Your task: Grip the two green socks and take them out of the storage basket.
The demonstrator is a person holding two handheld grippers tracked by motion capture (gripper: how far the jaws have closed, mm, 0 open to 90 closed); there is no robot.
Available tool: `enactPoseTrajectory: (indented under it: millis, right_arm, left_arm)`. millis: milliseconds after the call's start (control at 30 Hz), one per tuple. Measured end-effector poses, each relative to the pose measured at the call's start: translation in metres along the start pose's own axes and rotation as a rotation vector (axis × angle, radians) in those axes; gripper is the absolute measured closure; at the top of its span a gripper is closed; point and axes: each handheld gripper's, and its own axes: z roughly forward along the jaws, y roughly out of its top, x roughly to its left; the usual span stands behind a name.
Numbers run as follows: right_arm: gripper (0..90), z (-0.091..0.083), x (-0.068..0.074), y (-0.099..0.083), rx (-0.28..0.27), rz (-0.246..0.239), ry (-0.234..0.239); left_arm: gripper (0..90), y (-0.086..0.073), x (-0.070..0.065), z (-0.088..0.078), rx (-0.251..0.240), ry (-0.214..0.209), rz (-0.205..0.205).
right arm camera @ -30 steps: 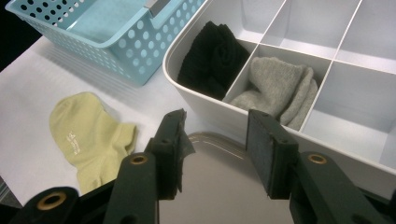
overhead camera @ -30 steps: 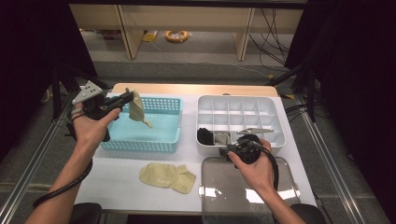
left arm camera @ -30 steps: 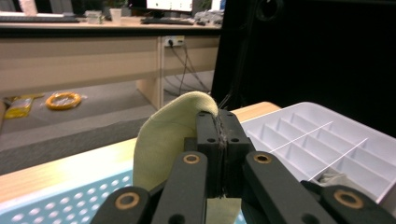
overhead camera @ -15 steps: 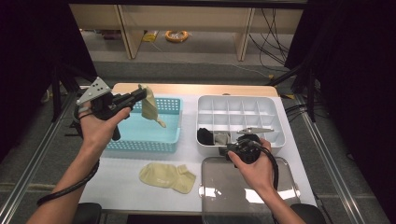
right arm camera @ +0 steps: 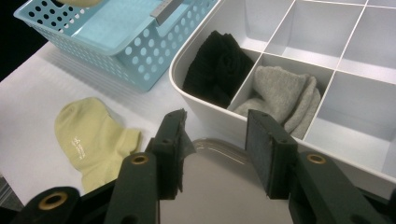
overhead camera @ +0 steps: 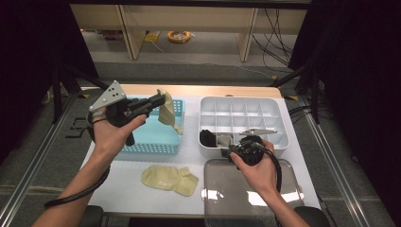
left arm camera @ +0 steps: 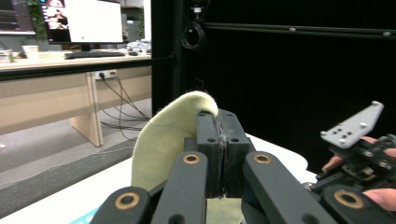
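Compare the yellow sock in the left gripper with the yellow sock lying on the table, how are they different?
The held sock hangs from the shut left gripper above the blue basket; the lying sock rests flat on the white table, in front of that basket. The held sock droops in a narrow fold, while the lying sock is spread out, toe and cuff both visible. No gripper touches the lying sock. Both are the same pale yellow and look like a pair.

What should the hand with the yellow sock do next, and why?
Probably carry it down beside the other yellow sock on the table. The left tongs are shut on one yellow sock, which hangs over the blue basket, and its match lies flat in front. The divided box holds rolled socks, so pairing seems next.
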Motion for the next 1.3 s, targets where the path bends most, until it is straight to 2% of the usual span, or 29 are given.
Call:
enactPoseTrajectory:
  millis: [67,167,200,267,400,433,467,533,567,600,667,700,733,767,833,967,1033,1067,1100,1167,1200,1233,1300]
  right_arm:
    - [59.2,0.001,-0.001,0.001,-0.005,-0.012,-0.013]
    - [59.4,-0.001,0.001,0.002,-0.008,0.005,0.006]
    - [59.4,-0.001,0.002,0.002,-0.008,0.007,-0.008]
    - [59.5,-0.002,0.001,0.003,-0.018,-0.011,0.002]
    - [59.9,-0.003,0.003,0.004,-0.016,0.011,0.004]
    - [60.1,-0.004,0.004,0.003,-0.001,0.032,-0.003]
    - [60.8,-0.004,0.004,0.003,-0.004,0.027,-0.003]
    - [62.7,-0.004,0.004,0.003,0.002,0.024,-0.006]
    - [64.0,-0.003,0.002,0.003,-0.011,-0.019,-0.001]
    - [65.4,-0.003,0.003,0.002,-0.003,0.018,-0.009]
    - [67.9,-0.002,0.001,0.002,-0.004,-0.009,-0.012]
    - [69.7,-0.001,0.002,0.001,-0.003,-0.003,-0.008]
    - [71.4,-0.003,0.006,0.001,0.024,0.054,0.000]
    - [73.5,-0.002,0.002,0.001,0.024,0.015,-0.006]
    - [76.2,-0.002,0.002,0.002,0.047,0.023,-0.006]
    - [82.4,-0.002,0.006,0.004,0.053,0.058,-0.004]
    - [84.3,-0.002,0.006,0.004,0.067,0.046,-0.022]
    - [85.0,-0.002,0.006,0.004,0.065,0.049,0.004]
    - [85.5,-0.002,0.006,0.004,0.073,0.041,-0.006]
    - [85.8,0.000,0.005,0.003,0.064,0.003,-0.009]
    - [85.7,-0.001,0.007,0.002,0.081,0.038,-0.003]
    - [85.7,-0.001,0.007,0.002,0.081,0.020,-0.010]
    - [85.5,-0.001,0.010,0.000,0.081,0.031,-0.003]
  left_arm:
    - [88.7,-0.001,-0.003,0.002,0.013,-0.012,-0.002]
    - [88.7,-0.004,-0.009,0.007,0.030,-0.045,-0.016]
    - [88.7,-0.005,-0.011,0.008,0.035,-0.052,-0.015]
    - [88.7,-0.006,-0.017,0.010,0.041,-0.070,-0.011]
    - [88.7,-0.006,-0.026,0.012,0.037,-0.098,-0.006]
    - [88.7,-0.006,-0.028,0.013,0.040,-0.106,-0.002]
    - [88.7,-0.006,-0.029,0.013,0.043,-0.111,0.001]
    - [88.7,-0.009,-0.033,0.015,0.048,-0.125,-0.002]
    - [88.7,-0.010,-0.035,0.016,0.054,-0.131,-0.003]
    - [88.7,-0.012,-0.038,0.017,0.059,-0.141,-0.004]
    - [88.7,-0.016,-0.042,0.019,0.074,-0.162,-0.008]
    - [88.7,-0.018,-0.044,0.019,0.082,-0.171,-0.007]
    - [88.7,-0.020,-0.047,0.020,0.091,-0.181,-0.007]
    - [88.7,-0.021,-0.049,0.020,0.097,-0.188,-0.009]
    - [88.7,-0.025,-0.053,0.019,0.108,-0.207,-0.020]
    - [88.7,-0.031,-0.060,0.018,0.129,-0.227,-0.019]
    - [88.7,-0.034,-0.063,0.017,0.137,-0.240,-0.032]
    - [88.6,-0.035,-0.063,0.016,0.144,-0.246,-0.033]
    - [88.7,-0.037,-0.064,0.015,0.148,-0.250,-0.040]
    - [88.7,-0.041,-0.065,0.013,0.161,-0.257,-0.044]
    - [88.7,-0.043,-0.066,0.012,0.168,-0.259,-0.047]
    - [88.6,-0.045,-0.066,0.011,0.177,-0.260,-0.049]
    - [88.6,-0.051,-0.066,0.011,0.197,-0.261,-0.059]
